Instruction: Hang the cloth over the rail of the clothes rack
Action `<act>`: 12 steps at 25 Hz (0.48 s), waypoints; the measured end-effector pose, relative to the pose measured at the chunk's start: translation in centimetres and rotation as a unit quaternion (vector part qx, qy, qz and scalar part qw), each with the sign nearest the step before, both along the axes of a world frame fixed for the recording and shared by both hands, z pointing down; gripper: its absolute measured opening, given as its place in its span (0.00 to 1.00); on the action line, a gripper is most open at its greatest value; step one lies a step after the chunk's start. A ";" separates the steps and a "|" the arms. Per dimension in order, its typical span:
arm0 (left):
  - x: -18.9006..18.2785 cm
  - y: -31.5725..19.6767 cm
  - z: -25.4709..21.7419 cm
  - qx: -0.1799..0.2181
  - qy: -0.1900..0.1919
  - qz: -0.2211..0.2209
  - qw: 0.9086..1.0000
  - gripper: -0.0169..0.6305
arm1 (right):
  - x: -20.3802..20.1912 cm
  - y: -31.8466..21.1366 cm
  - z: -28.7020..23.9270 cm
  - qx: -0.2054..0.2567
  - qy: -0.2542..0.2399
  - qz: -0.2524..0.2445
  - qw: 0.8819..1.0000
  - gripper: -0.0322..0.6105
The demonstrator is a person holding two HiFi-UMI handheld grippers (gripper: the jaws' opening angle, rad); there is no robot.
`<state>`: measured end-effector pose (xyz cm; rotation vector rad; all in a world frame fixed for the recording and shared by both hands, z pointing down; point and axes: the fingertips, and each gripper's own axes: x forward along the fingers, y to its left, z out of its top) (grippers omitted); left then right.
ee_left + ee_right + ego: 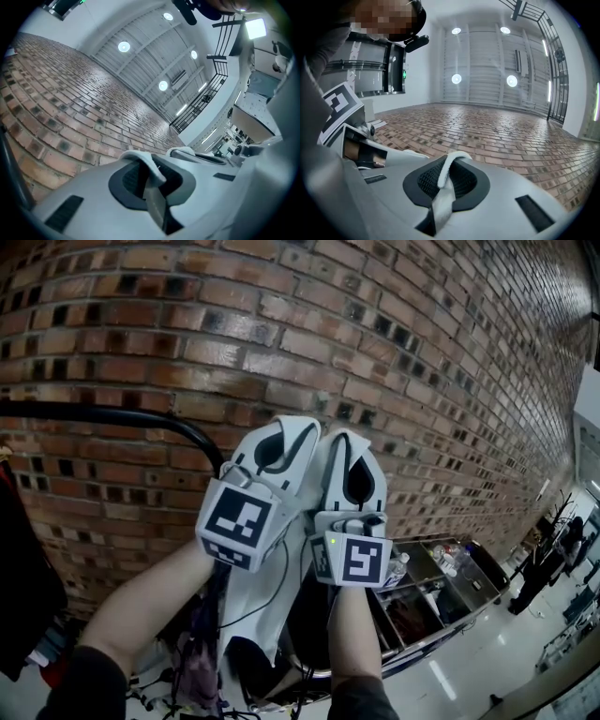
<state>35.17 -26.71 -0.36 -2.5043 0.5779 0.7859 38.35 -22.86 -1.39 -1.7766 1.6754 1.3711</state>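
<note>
Brick wall (281,315) behind rail (112,415) and cloth (443,197)

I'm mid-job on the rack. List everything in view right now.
Cloth: one, white, pinched in both grippers.
Rail: one, black, left of the grippers, in front of the wall.
Wall: one, red-brown brick, behind everything.
Garment: one, dark, hanging at far left.
Shelf cart: one, dark, lower right, with clutter on it.
Left gripper: one, white, raised, shut on the cloth.
Right gripper: one, white, right beside the left, shut on the cloth.
Forearms: two, bare, below the grippers.
</note>
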 end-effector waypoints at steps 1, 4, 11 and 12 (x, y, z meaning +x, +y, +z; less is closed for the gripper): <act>0.1 -0.1 -0.3 -0.007 -0.001 0.006 1.000 0.08 | -0.1 -0.1 -0.3 0.003 -0.002 -0.001 1.000 0.12; -0.2 0.1 -1.4 0.005 0.005 0.007 1.000 0.08 | -0.7 0.4 -1.2 0.024 -0.014 -0.023 0.999 0.12; -1.9 2.2 -4.5 0.118 -0.002 -0.034 0.992 0.08 | -1.5 0.9 -2.5 0.040 -0.028 -0.039 0.998 0.12; -1.9 2.1 -4.8 0.126 -0.009 -0.035 0.991 0.08 | -1.8 0.9 -2.7 0.041 -0.029 -0.042 0.998 0.12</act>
